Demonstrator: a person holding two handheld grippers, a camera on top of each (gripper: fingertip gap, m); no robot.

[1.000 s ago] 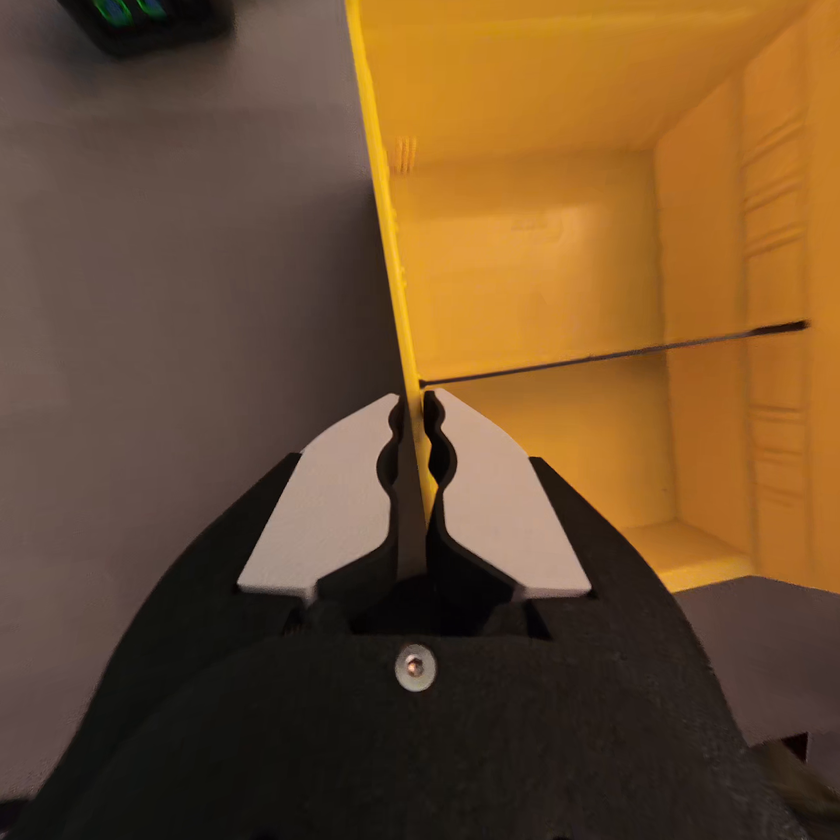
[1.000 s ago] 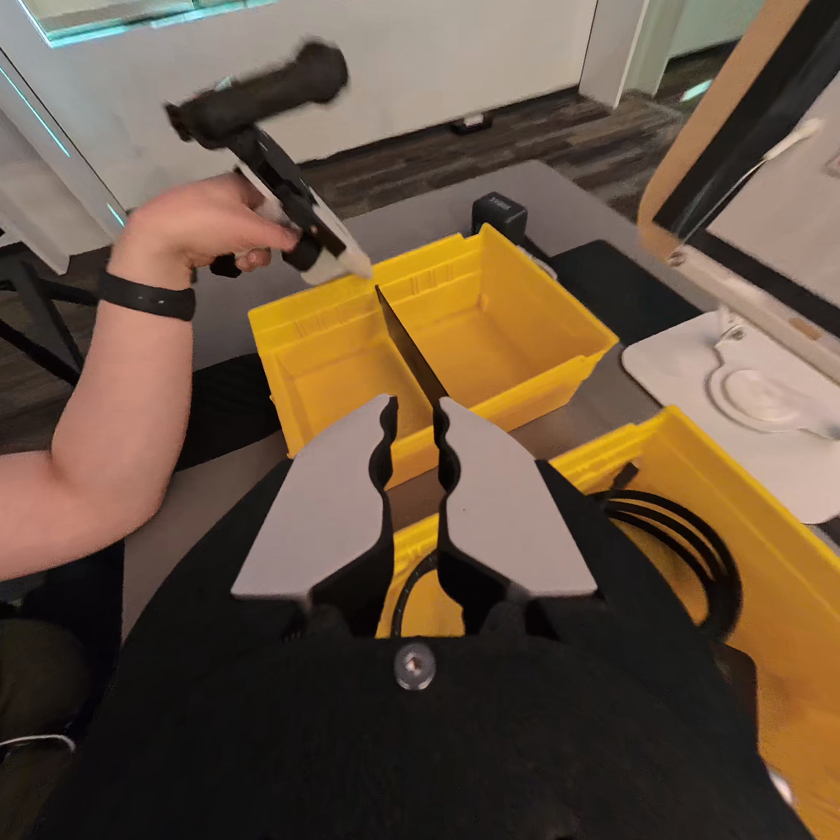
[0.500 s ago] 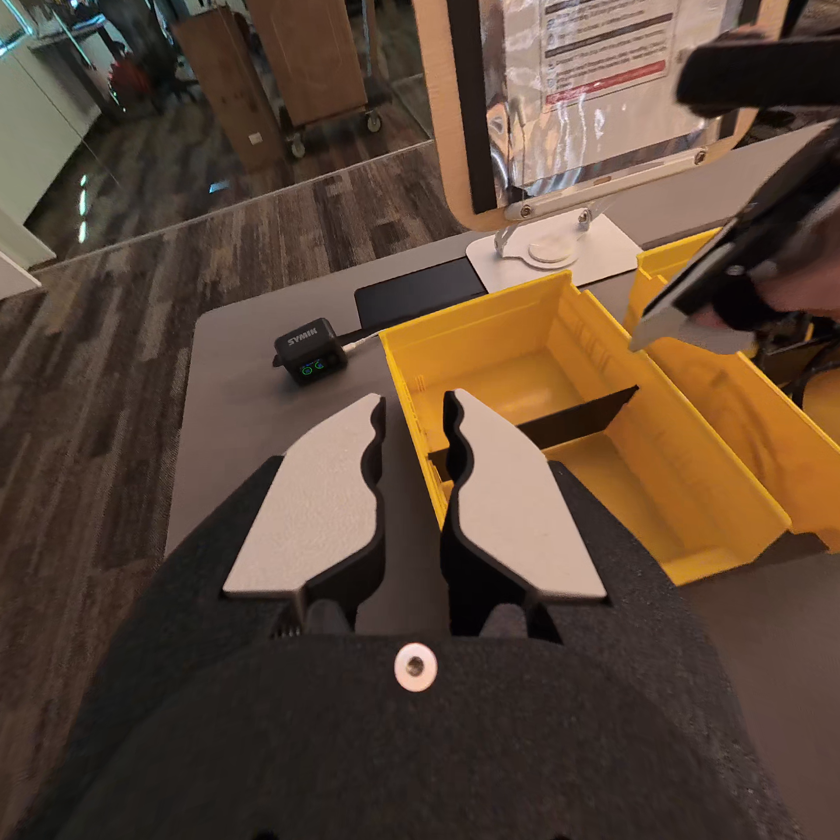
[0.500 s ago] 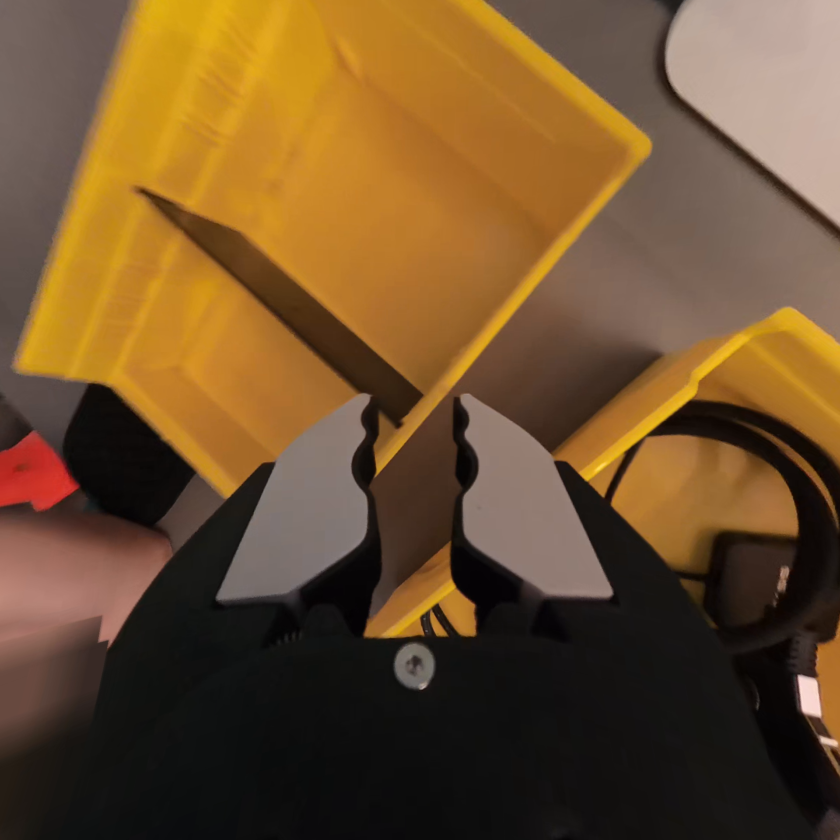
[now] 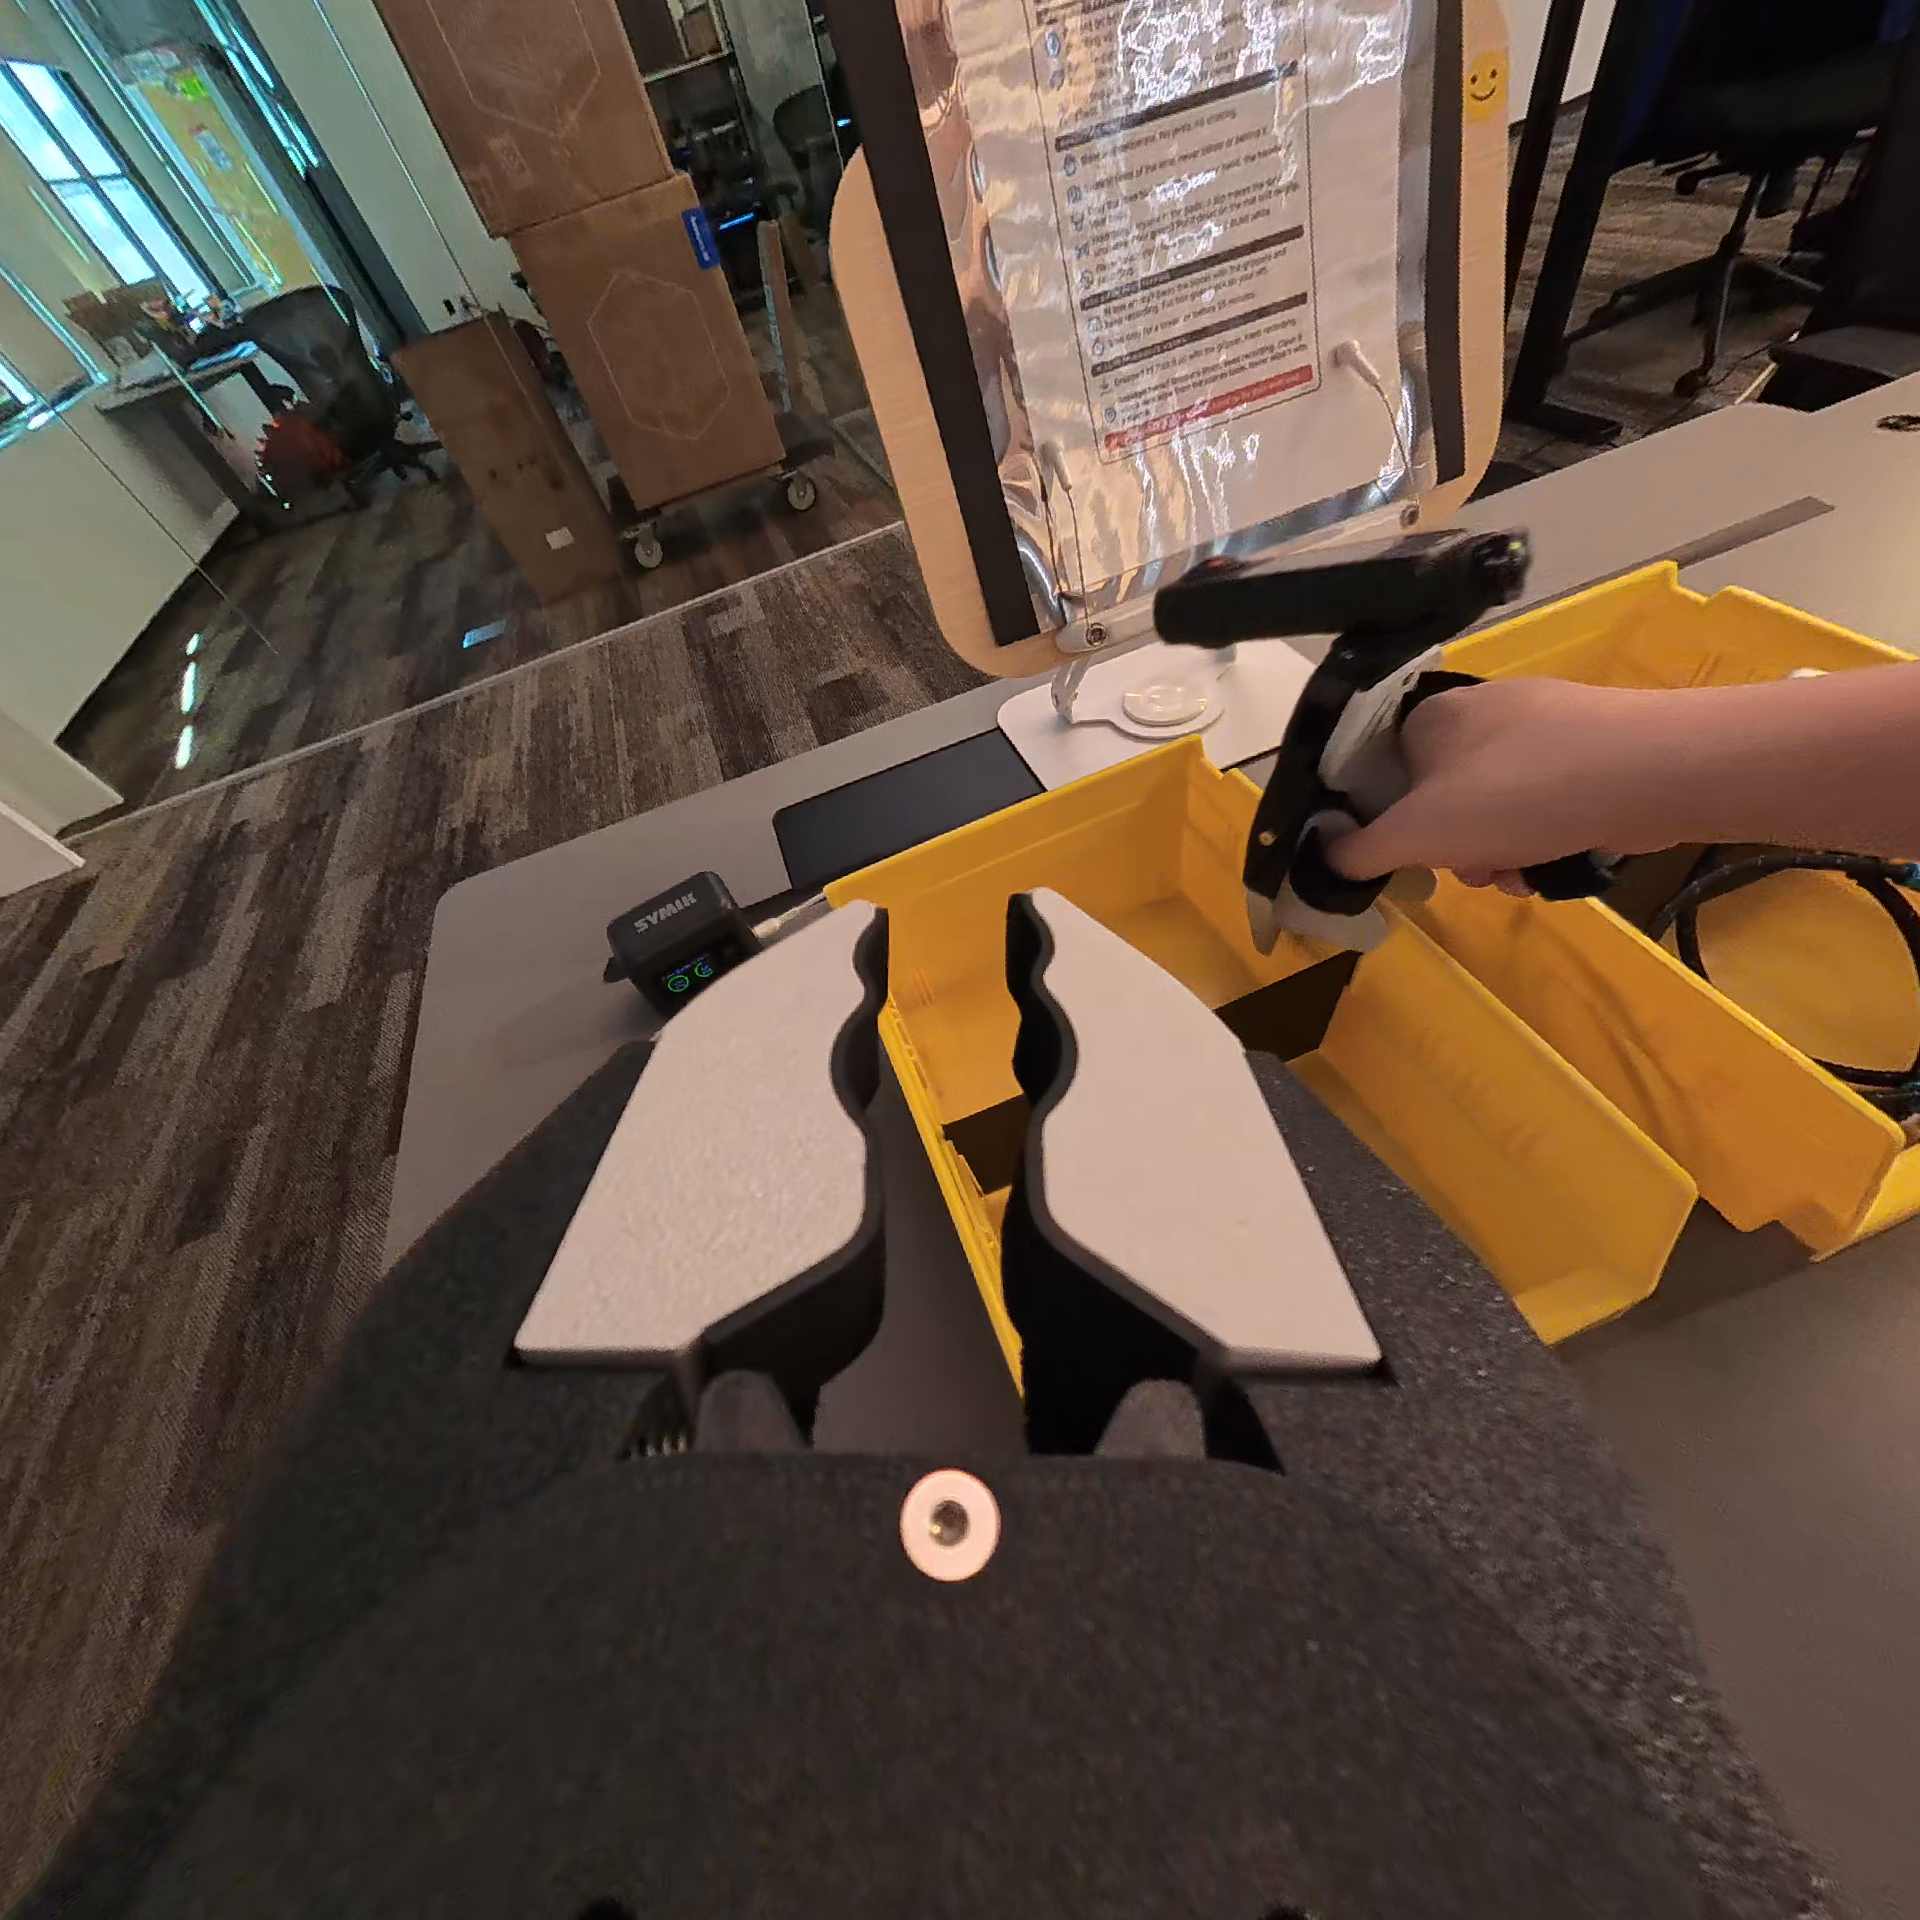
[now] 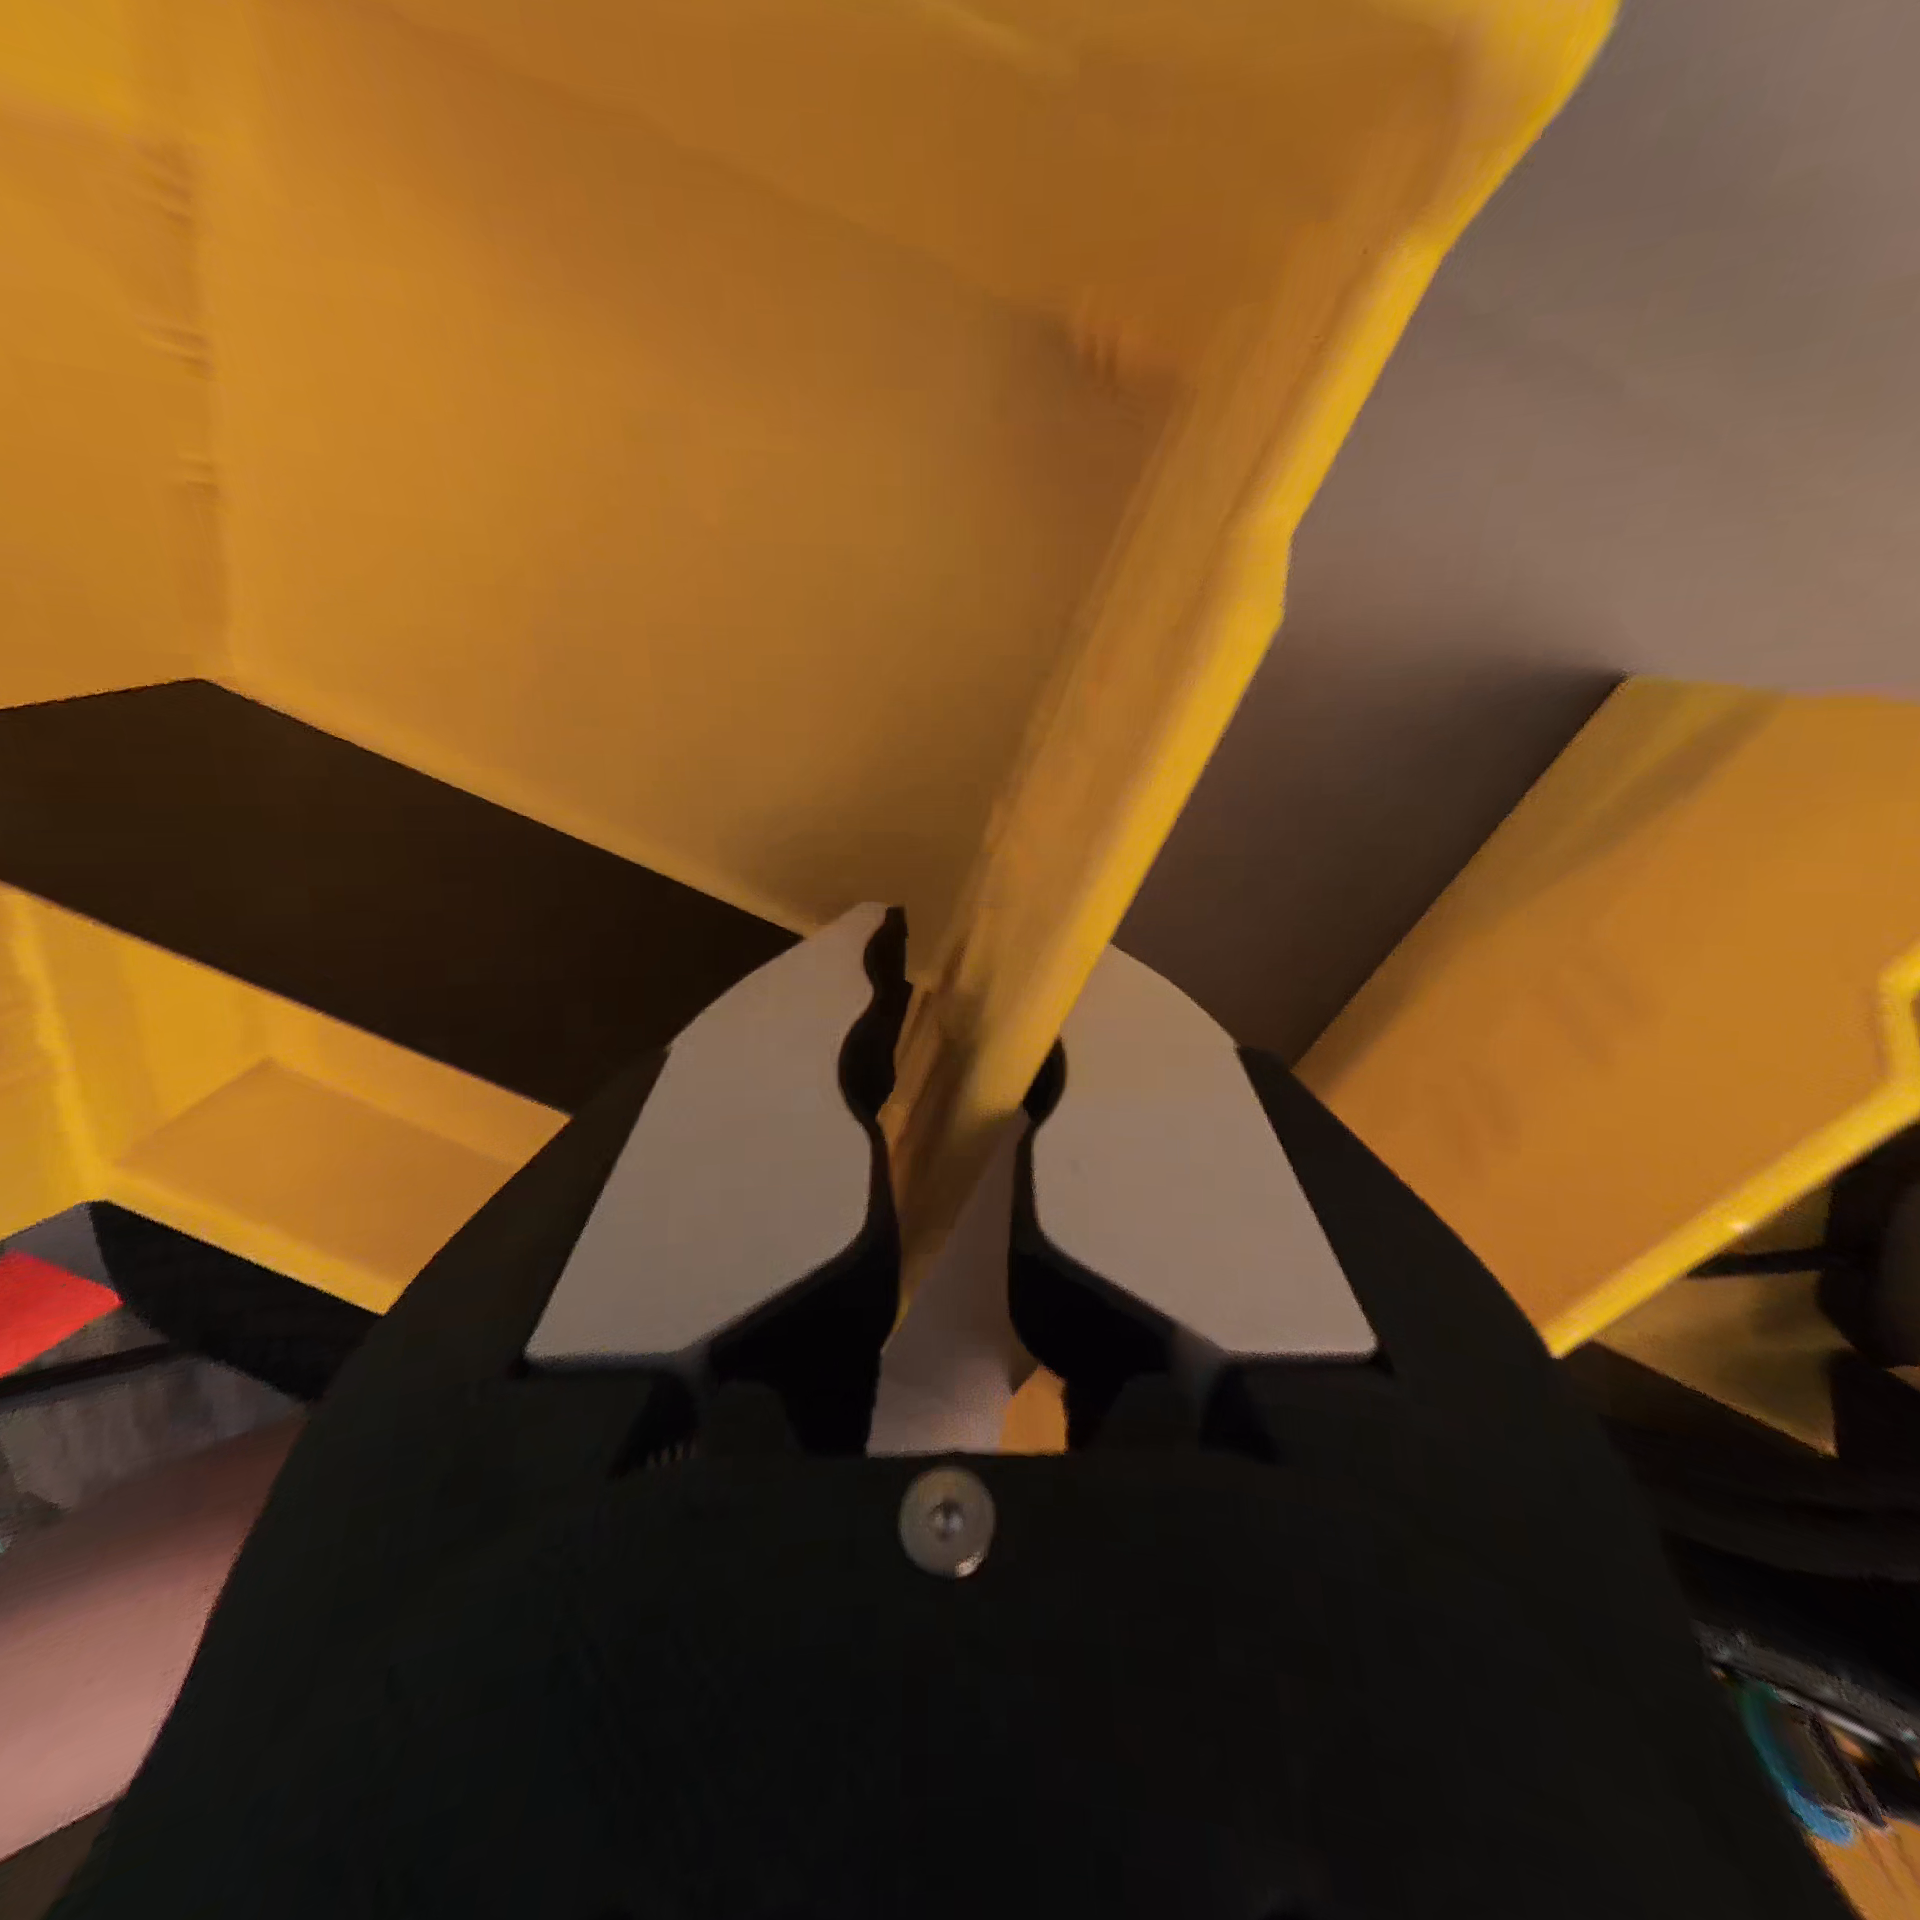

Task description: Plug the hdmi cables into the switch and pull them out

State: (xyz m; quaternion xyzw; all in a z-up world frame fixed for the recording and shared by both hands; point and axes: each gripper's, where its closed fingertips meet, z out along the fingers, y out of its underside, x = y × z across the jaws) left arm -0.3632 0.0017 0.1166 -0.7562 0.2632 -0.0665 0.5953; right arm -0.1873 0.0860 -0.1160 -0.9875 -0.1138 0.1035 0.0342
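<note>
The right tool [image 6: 961, 997] clamps the side wall of the near yellow bin [image 6: 1195, 727], beside its black divider [image 6: 364, 862]. The left tool [image 5: 945, 935] hangs open above the counter [image 5: 499, 1039]. Coiled black cables [image 5: 1787, 925] lie in the second bin [image 5: 1621, 1049]

Divider [image 5: 1283, 1006] inside the left bin [image 5: 1455, 1101]; cable [image 5: 1766, 977] in the right bin [image 5: 1714, 1101].

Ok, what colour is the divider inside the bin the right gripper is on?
Black. The divider crosses the yellow bin; the left wrist view shows it best.
</note>
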